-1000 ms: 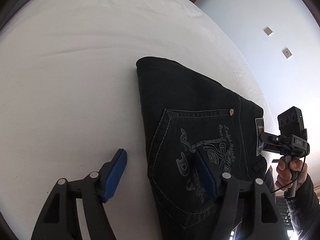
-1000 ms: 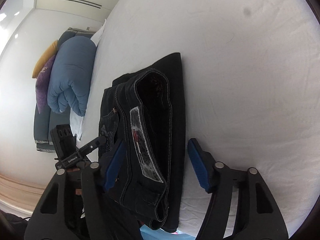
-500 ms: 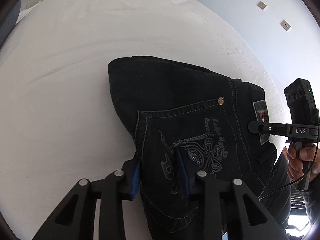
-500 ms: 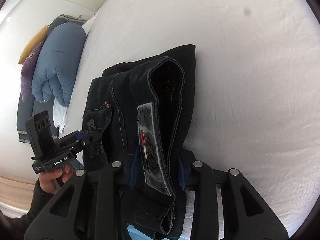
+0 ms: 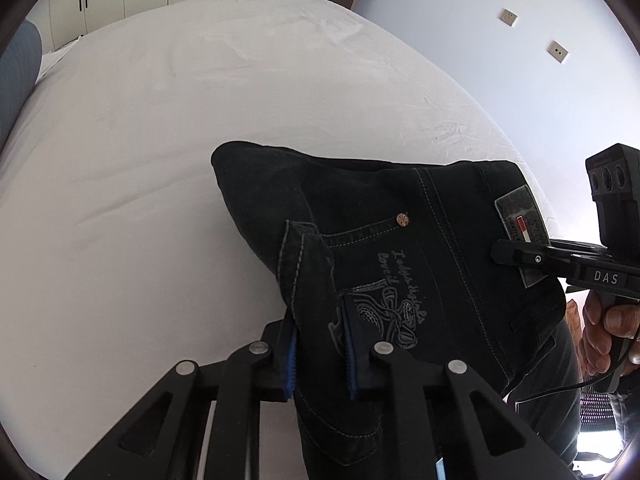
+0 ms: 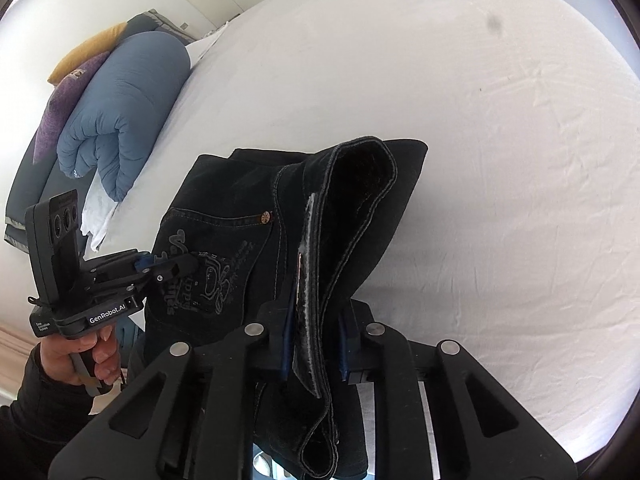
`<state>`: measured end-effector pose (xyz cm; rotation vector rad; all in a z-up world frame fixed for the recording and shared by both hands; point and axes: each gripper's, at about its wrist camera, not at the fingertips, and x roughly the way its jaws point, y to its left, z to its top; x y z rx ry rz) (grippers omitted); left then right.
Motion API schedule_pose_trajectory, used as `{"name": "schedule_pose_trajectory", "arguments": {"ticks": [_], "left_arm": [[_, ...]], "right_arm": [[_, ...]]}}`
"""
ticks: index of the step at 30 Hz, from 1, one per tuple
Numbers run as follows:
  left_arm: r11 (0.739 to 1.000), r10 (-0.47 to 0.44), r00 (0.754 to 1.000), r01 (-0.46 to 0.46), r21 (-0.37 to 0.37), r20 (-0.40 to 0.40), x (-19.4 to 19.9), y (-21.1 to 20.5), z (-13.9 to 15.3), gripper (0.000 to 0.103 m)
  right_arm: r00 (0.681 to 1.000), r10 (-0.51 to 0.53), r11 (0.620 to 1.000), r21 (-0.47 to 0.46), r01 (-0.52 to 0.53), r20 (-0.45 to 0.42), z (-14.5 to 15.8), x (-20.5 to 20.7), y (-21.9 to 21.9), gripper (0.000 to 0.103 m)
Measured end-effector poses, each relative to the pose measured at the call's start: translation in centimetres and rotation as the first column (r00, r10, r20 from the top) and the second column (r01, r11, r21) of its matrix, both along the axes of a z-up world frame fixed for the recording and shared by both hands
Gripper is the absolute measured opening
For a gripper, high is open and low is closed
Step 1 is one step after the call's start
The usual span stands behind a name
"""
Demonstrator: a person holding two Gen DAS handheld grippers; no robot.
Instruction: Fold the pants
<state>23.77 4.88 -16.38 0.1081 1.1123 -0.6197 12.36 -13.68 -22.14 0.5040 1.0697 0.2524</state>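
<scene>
White bed sheet (image 5: pixel 160 160), rolled blue duvet (image 6: pixel 124 108) beyond folded pants (image 5: pixel 400 240), both tongs clamped.

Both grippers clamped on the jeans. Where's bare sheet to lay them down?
Bare sheet lies right of the black jeans, from the waistband out to the bed edge; more stretches left of and beyond them. Crowded: rolled blue duvet and pillows at the head end. The left gripper and the right gripper are shut on the jeans.

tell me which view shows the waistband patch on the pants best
The left wrist view: the patch faces the camera, its red and white tag visible, on the pants. In the right wrist view the patch appears edge-on, a pale strip running down between the jaws of the right gripper.
</scene>
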Motion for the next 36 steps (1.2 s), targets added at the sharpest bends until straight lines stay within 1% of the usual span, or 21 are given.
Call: {"name": "schedule_pose_trajectory", "arguments": {"ticks": [3,6,9,12,16,18,20,21,23,25,26,28,30,32,33,34,35,36], "left_arm": [[1.000,0.004,1.000,-0.004,-0.011,0.029,1.1,0.0,1.4,0.018],[1.000,0.005,0.998,-0.004,-0.013,0.064,3.0,-0.3,2.8,0.018],[1.000,0.008,0.996,-0.007,-0.012,0.094,5.2,-1.1,3.7,0.018],[1.000,0.004,0.993,-0.004,-0.003,0.117,8.0,-2.5,3.5,0.019],[1.000,-0.008,0.994,0.005,0.024,0.113,11.8,-3.7,1.3,0.019],[0.999,-0.011,0.994,0.007,0.040,0.104,12.2,-5.2,0.2,0.019],[0.999,-0.004,0.996,-0.001,0.051,0.086,13.7,-5.2,-1.3,0.019],[0.999,0.001,0.997,-0.006,0.054,0.081,13.4,-4.9,-1.9,0.020],[0.998,0.011,0.997,-0.015,0.053,0.072,14.0,-5.1,-2.6,0.021],[0.998,0.014,0.997,-0.018,0.057,0.070,13.9,-4.9,-3.3,0.024],[0.998,0.018,0.998,-0.022,0.061,0.068,14.1,-5.0,-3.7,0.028],[0.998,0.030,0.997,-0.034,0.056,0.068,14.3,-4.7,-3.5,0.034],[0.998,0.055,0.996,-0.057,0.040,0.070,14.1,-4.0,-3.7,0.044],[0.997,0.075,0.995,-0.076,0.022,0.068,13.9,-3.3,-3.7,0.046],[0.997,0.077,0.995,-0.078,0.019,0.070,13.7,-3.3,-3.7,0.047],[0.997,0.078,0.994,-0.079,0.019,0.075,13.5,-3.1,-3.5,0.048],[0.997,0.078,0.994,-0.080,0.020,0.082,13.1,-2.9,-3.4,0.051],[0.996,0.081,0.993,-0.083,0.021,0.089,12.6,-2.7,-3.1,0.057]], "right_arm": [[0.999,0.008,1.000,-0.007,-0.008,0.038,1.6,0.9,-0.6,0.016],[0.998,0.021,1.000,-0.024,-0.019,0.061,2.9,3.0,-1.6,0.016],[0.996,0.021,1.000,-0.022,-0.019,0.083,3.7,6.3,-3.1,0.015],[0.997,0.008,1.000,-0.001,-0.008,0.078,3.6,10.1,-5.5,0.016],[0.998,-0.008,1.000,-0.004,0.009,0.063,2.2,14.8,-8.2,0.016],[0.999,-0.013,1.000,0.000,0.013,0.036,0.9,16.8,-9.3,0.016],[1.000,-0.025,1.000,0.002,0.025,0.003,-0.8,18.5,-10.3,0.016],[0.999,-0.030,1.000,0.002,0.030,-0.016,-1.7,19.2,-10.3,0.016],[0.998,-0.044,0.999,0.016,0.045,-0.043,-3.7,20.1,-11.5,0.016],[0.997,-0.060,0.996,0.058,0.063,-0.043,-4.9,20.0,-12.2,0.018],[0.997,-0.069,0.995,0.076,0.072,-0.039,-5.2,20.0,-12.7,0.019],[0.997,-0.074,0.991,0.111,0.076,-0.025,-5.8,19.9,-13.3,0.023],[0.997,-0.074,0.989,0.130,0.075,-0.012,-6.0,19.9,-13.8,0.026],[0.997,-0.080,0.987,0.142,0.080,-0.005,-6.0,20.0,-14.0,0.030],[0.996,-0.085,0.986,0.144,0.084,-0.001,-5.9,19.8,-14.2,0.036],[0.996,-0.093,0.986,0.142,0.091,0.005,-5.8,19.2,-14.8,0.046],[0.995,-0.103,0.985,0.140,0.100,0.014,-5.4,18.9,-14.7,0.050],[0.993,-0.116,0.985,0.134,0.113,0.022,-5.2,18.6,-14.9,0.056]]}}
